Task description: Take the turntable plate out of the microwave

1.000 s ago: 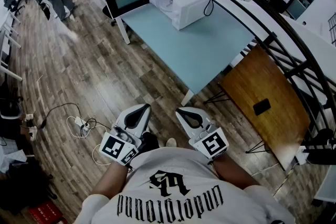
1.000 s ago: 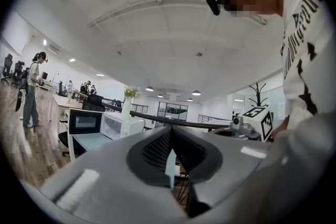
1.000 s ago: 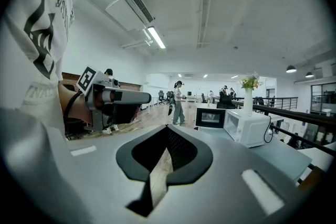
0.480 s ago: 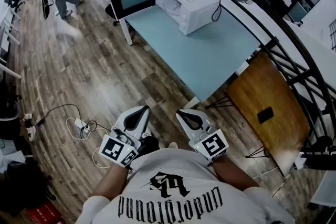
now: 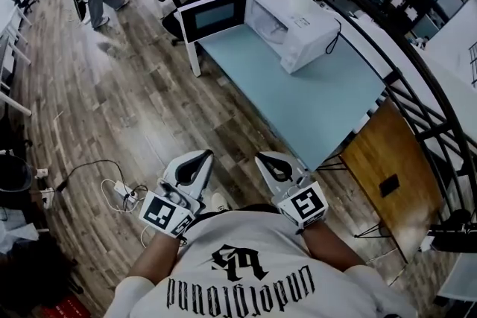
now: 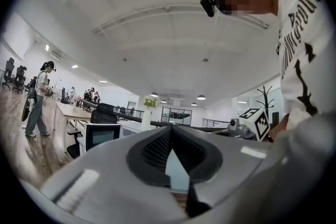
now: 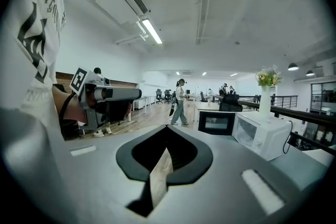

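**Two shut grippers, and the microwave well out of reach**

Both tools were held close to the person's chest. The left gripper (image 5: 192,162) and the right gripper (image 5: 274,164) sat side by side, each with its jaws pressed together on nothing.

The step in hand looked to be the approach. The person stood on the wooden floor (image 5: 127,100), well apart from the pale blue table (image 5: 320,104). At the table's far end stood the white microwave (image 5: 305,33), its door (image 5: 215,17) swung open to the left. I took the turntable plate to be inside the open cavity, though it was too small to make out from there.

The next move, as I judged it, called for covering the remaining ground to face the cavity. Then the jaws would need opening to take the plate by its rim and draw it out level.

Compared with a second before, the table and microwave had come lower, further right and larger in the head view, so the person had walked nearer. The grippers kept the same shut posture.
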